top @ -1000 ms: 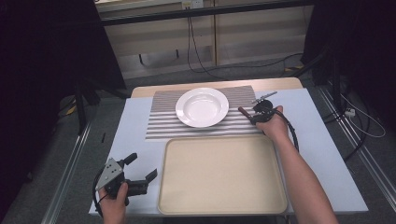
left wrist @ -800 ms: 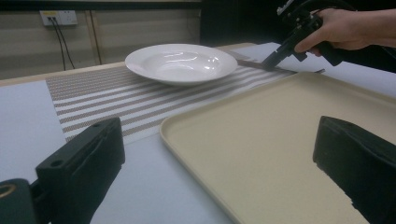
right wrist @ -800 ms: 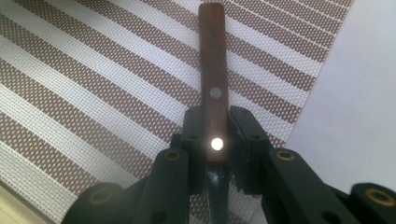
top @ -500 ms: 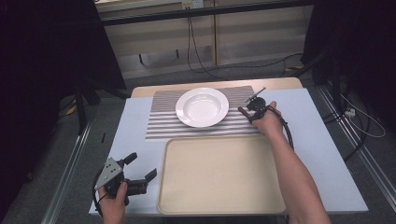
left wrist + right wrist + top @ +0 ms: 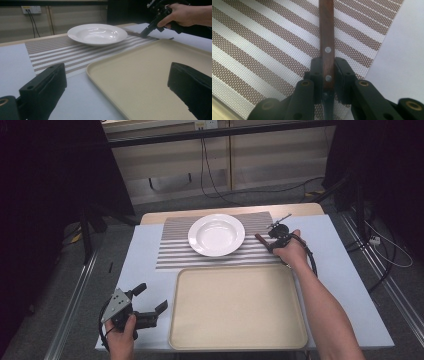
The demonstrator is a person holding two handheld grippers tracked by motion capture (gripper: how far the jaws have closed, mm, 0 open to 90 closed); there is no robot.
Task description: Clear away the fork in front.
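Right hand-held gripper (image 5: 327,75) clamps knife handle (image 5: 326,37); long axis along jaws

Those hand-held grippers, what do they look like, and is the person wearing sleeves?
Both the left gripper and right gripper are black, with two blocky jaws and brass-coloured pivot rivets. The left carries a grey three-cornered plate; black cables trail from each. Both forearms are bare, no sleeves visible.

No text, label, brand, number or sign could be read in any view. Nothing was printed on the plate (image 5: 216,234), the tray (image 5: 238,306) or the striped mat (image 5: 172,251).
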